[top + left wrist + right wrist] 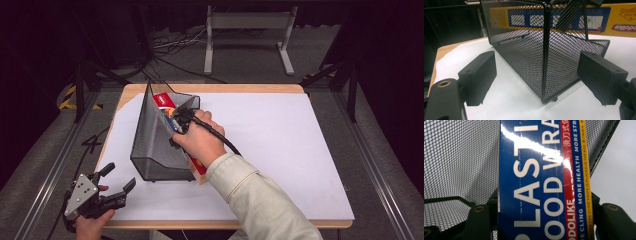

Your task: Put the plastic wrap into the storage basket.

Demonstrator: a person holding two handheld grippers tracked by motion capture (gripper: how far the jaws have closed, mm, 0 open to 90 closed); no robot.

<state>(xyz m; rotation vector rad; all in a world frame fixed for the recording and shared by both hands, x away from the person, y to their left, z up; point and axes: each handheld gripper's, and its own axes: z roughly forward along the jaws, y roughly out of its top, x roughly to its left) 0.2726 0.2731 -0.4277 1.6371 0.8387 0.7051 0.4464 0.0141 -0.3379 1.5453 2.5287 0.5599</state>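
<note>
Box [541, 182] of plastic wrap sits clamped in the right gripper [181, 120], inside the mesh rack [150, 145]; left gripper [107, 192] gapes empty near the rack.

The high view is looking down on the table [280, 150]; both gripper views are sharing the mesh holder [544, 50], the right closest.

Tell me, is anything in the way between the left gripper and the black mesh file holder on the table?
Nothing visible does. The left gripper is open, its jaws spread either side of the near corner of the mesh holder, with bare white table cover between them. The plastic wrap box sits on the holder's far side.
</note>
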